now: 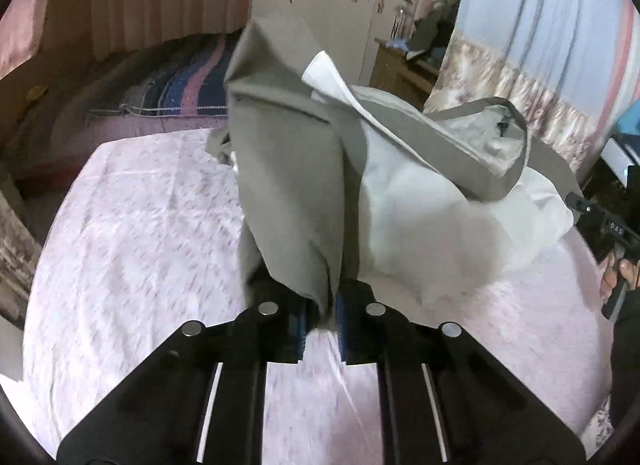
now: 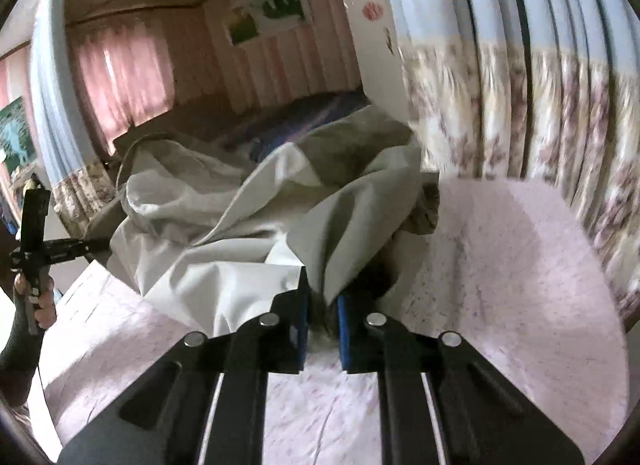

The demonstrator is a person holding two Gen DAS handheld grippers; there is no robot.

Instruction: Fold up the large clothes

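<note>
A large grey garment (image 1: 288, 169) with a pale lining (image 1: 420, 217) hangs bunched and lifted over a bed, its cloth rising between both grippers and blocking much of each camera's forward view. The left gripper (image 1: 322, 319) has its blue pads nipped tight on a grey fold, and the right gripper (image 2: 322, 319) is likewise clamped on a hem of the same garment. Beneath lies a pink flowered bedsheet (image 1: 140, 233), with a striped blanket (image 1: 188, 85) behind, floral-bordered blue curtains (image 2: 520, 85) beside the bed, and a wooden dresser (image 1: 400, 65) beyond.
</note>
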